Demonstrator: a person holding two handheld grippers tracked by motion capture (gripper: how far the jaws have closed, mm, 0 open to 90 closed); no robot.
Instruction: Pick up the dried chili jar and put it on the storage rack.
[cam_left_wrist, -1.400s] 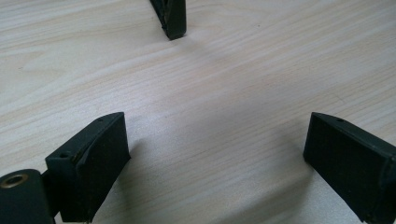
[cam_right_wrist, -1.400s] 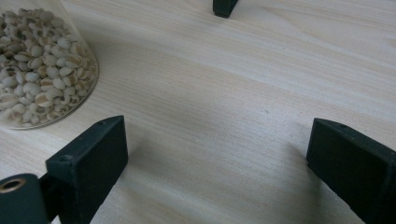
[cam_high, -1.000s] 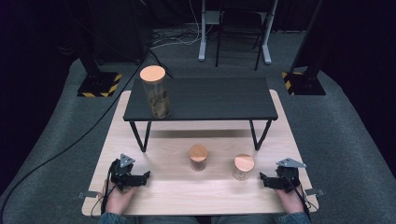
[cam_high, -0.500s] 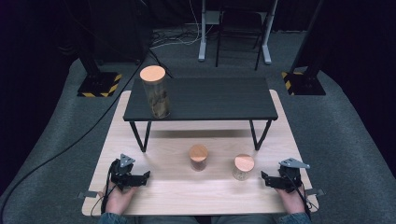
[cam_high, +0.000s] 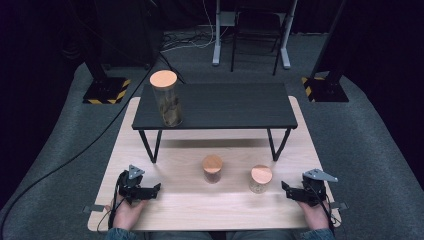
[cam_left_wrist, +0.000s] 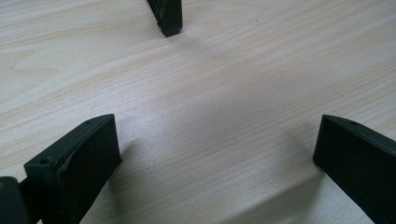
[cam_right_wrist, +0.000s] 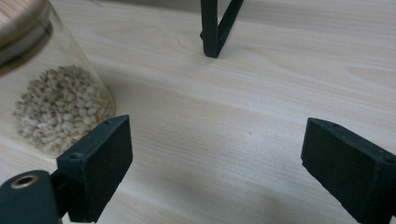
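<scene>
both hand-held grippers resting, nothing grasped yet
left hand-held gripper (cam_high: 156, 189) and right hand-held gripper (cam_high: 284, 188) spread wide on the table (cam_high: 165, 210); 2 small jars (cam_high: 261, 179), probably grain-filled, untouched.

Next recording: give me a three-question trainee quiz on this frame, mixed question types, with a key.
1. True or false: the tall jar stands on the black bench.
2. How many short jars stand on the wooden board?
3. The right gripper is nearest to: A) the tall jar, B) the jar of pale grains, C) the orange-filled jar.

Key: 1 true. 2 two. 3 B. Both the right gripper and the left gripper are open and hold nothing.
</scene>
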